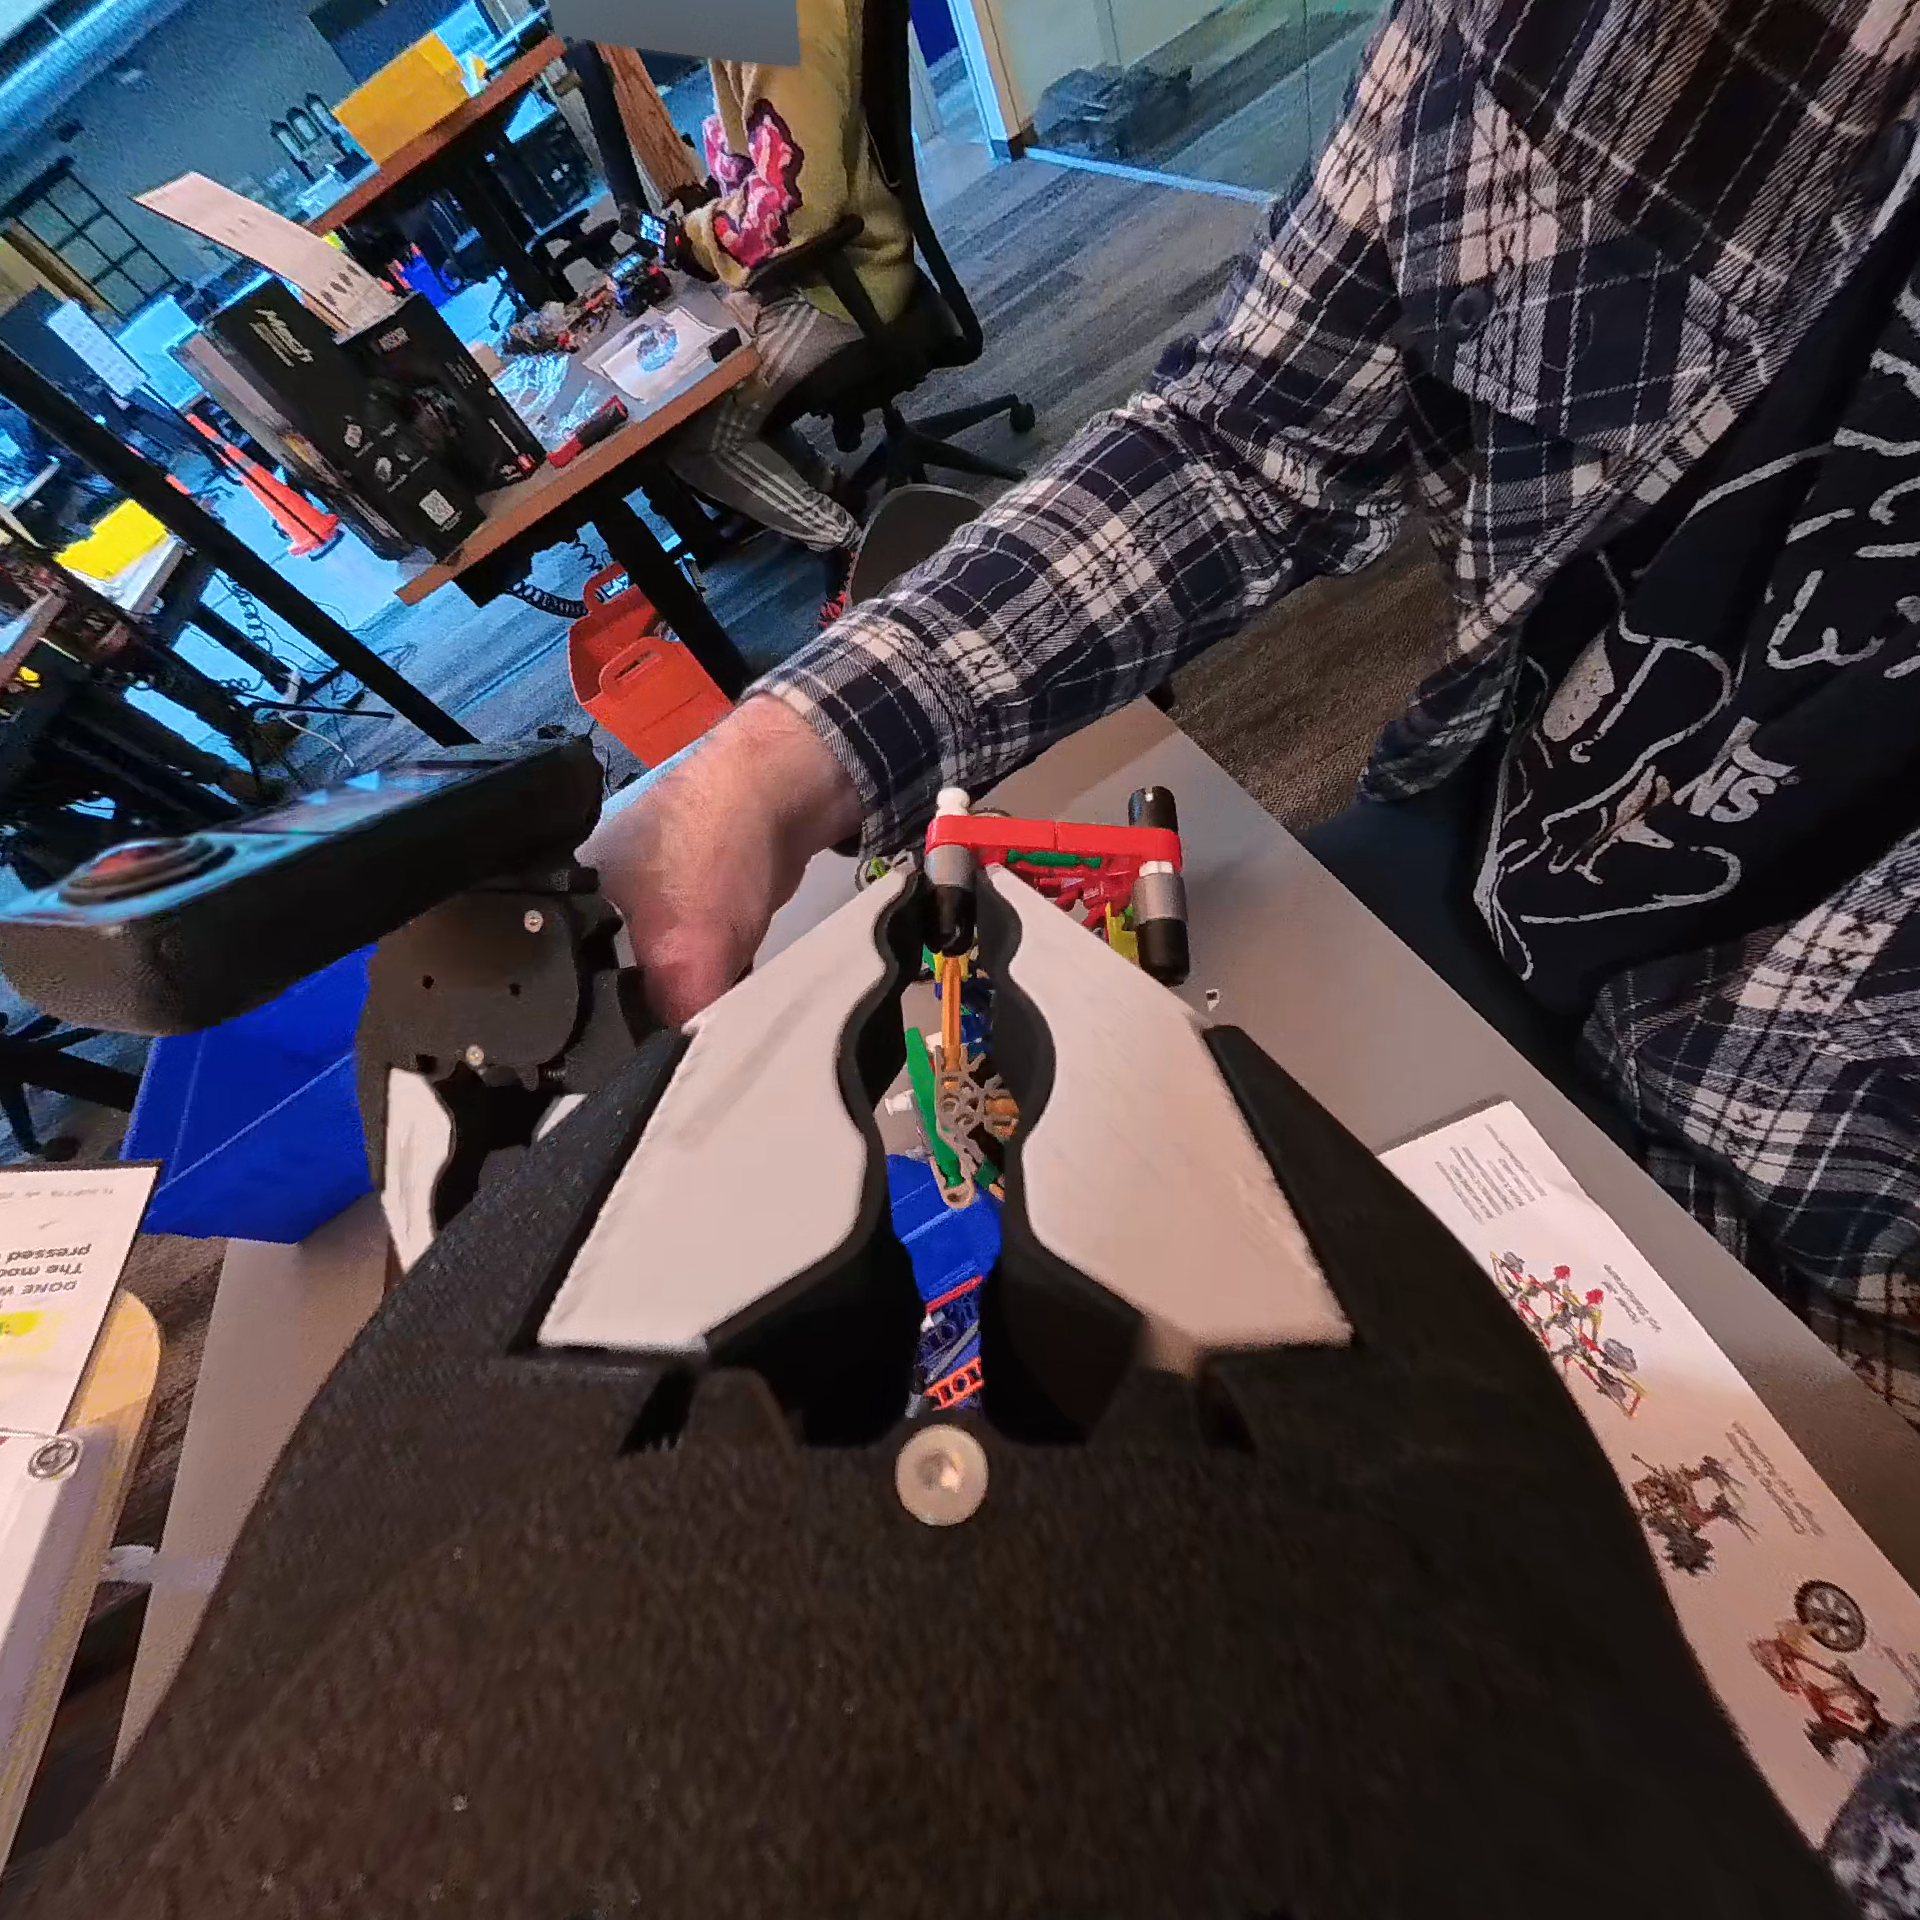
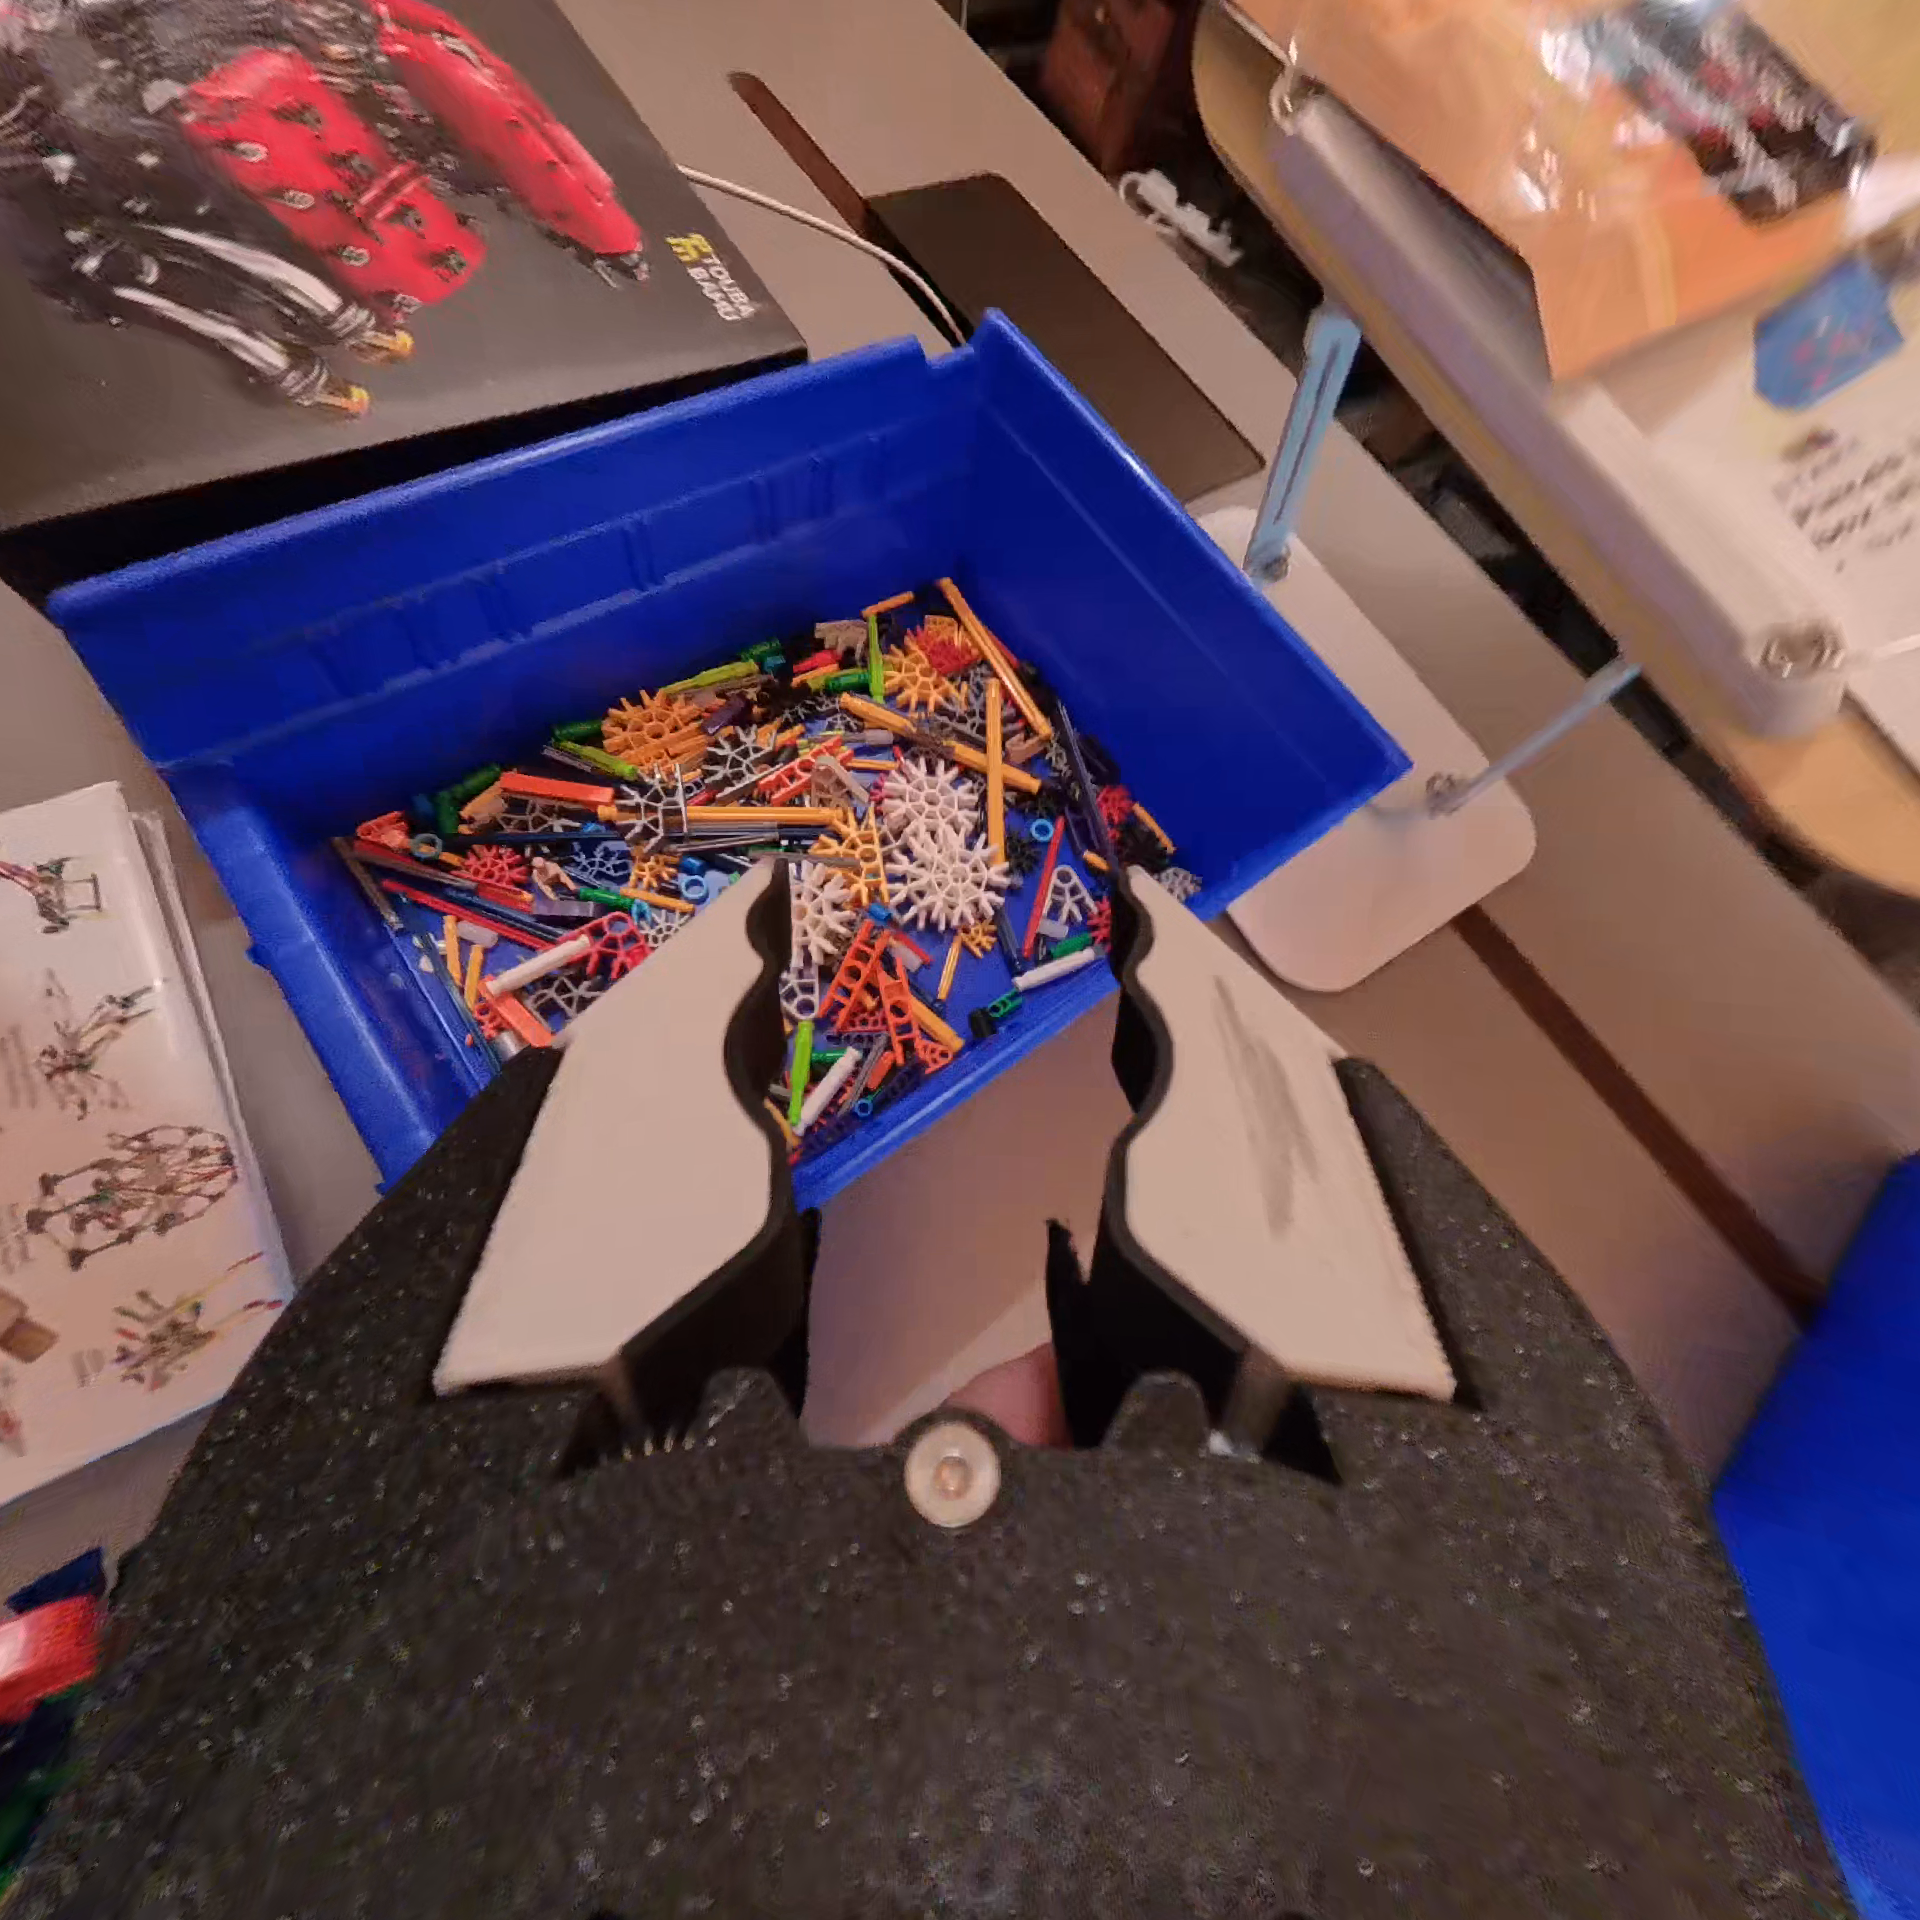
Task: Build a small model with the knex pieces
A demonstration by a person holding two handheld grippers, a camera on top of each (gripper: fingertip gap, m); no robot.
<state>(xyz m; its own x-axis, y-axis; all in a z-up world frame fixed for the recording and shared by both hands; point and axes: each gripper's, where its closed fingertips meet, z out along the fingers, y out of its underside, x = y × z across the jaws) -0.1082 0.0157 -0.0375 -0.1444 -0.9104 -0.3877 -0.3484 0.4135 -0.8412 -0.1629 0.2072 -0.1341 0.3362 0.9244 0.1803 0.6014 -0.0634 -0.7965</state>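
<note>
Toy model (image 1: 1049, 883) of red, green and yellow construction pieces sits on the grey surface (image 1: 1299, 935) at centre frame; the left claw (image 1: 951, 904) is pinched narrow on its black-and-grey wheel (image 1: 945, 888). Right claw (image 2: 951, 914) hangs wide and empty over a blue bin (image 2: 623, 561) of loose rods and connectors (image 2: 831, 810). An instruction sheet (image 1: 1621, 1382) lies lower right.

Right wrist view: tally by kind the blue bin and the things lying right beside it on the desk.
Blue bin of loose pieces: 1
Black picture box: 1
Instruction sheet: 1
White stand base: 1
Total: 4
</note>
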